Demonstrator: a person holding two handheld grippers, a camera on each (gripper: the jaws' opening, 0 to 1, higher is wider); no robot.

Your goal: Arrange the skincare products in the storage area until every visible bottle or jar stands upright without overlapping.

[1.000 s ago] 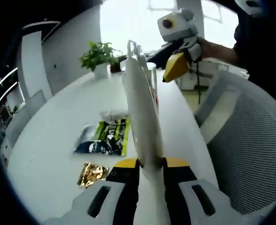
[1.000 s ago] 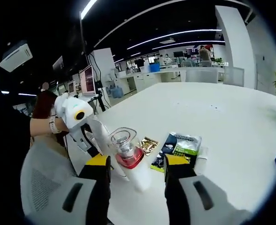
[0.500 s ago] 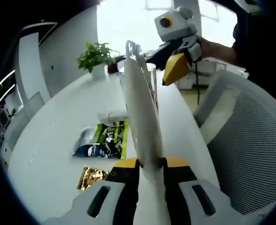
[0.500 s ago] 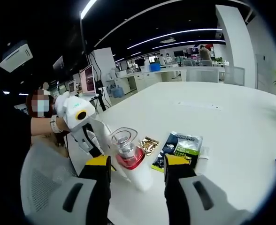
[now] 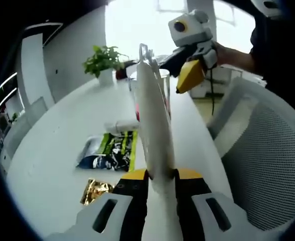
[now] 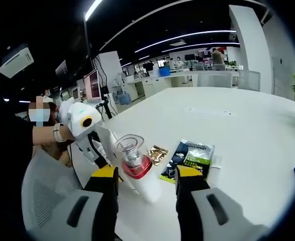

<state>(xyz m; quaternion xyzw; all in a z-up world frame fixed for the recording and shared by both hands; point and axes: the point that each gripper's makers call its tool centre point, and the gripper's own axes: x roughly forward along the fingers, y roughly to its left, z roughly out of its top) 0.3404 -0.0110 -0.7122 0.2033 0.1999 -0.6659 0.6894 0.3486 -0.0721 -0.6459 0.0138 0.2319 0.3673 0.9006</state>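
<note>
Left hand-held gripper [image 5: 156,175] pinching white bottle [image 5: 155,125] at base, holding it tilted above counter [image 5: 62,150]. Right hand-held gripper [image 6: 143,175] sitting wide around its clear cap [image 6: 130,146], not gripping. Bottle probably light, smooth, kinda slippery; grabbing mid-body looking safest. Sachets [image 6: 190,155] lying nearby.

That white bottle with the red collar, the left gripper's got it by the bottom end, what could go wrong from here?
1. The left gripper pinches only the base of the long white bottle, so it may pivot or slip between the fingers.
2. The right gripper is open near the clear cap; a poorly aimed closing could knock it.
3. The green sachet, gold sachet and a white tube lie just beyond, crowding the set-down spot.
</note>
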